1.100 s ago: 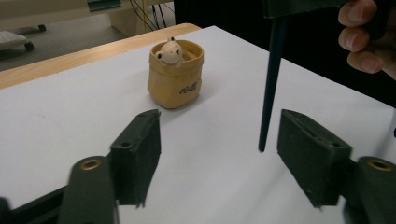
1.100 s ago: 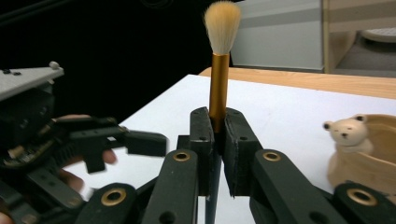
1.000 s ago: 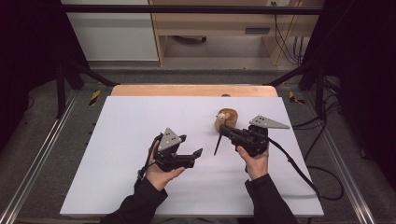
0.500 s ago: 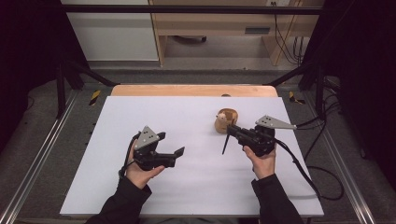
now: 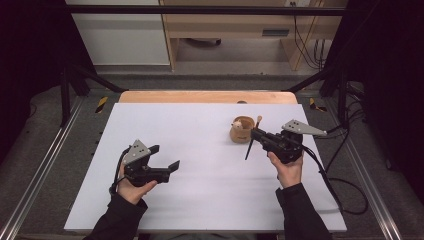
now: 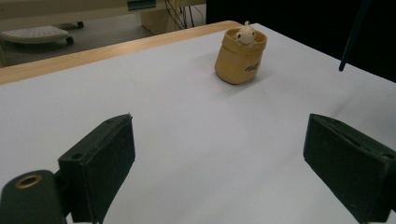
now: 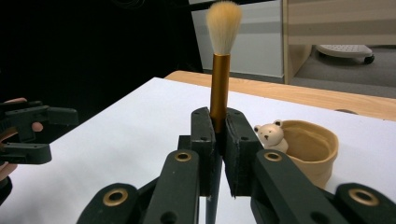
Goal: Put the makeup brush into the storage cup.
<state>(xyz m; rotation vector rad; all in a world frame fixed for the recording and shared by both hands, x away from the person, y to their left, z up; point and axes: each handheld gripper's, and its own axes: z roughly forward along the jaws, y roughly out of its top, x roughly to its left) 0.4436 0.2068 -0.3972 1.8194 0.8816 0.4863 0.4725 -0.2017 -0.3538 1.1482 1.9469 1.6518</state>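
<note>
A small tan cup (image 5: 240,133) with a little bear figure on its rim stands on the white table (image 5: 200,130), right of the middle. Just to its right, my right gripper (image 5: 255,134) is shut on a makeup brush (image 5: 248,149) held upright and slightly tilted. In the right gripper view the jaws clamp the gold ferrule of the brush (image 7: 219,86), bristles up, with the cup (image 7: 310,149) close behind. My left gripper (image 5: 164,156) hovers over the front left of the table. Its jaws have just been opening, with nothing between them. The left gripper (image 6: 219,158) faces the cup (image 6: 240,56).
A wooden strip (image 5: 205,96) borders the table's far edge. Metal rails (image 5: 47,165) run along both sides. A black cable (image 5: 332,185) trails from the right gripper over the right front of the table. Wide bare table surface lies between the two grippers.
My left hand has moved left, away from the cup, and its jaws have spread wider. The right hand with the brush has hardly shifted.
</note>
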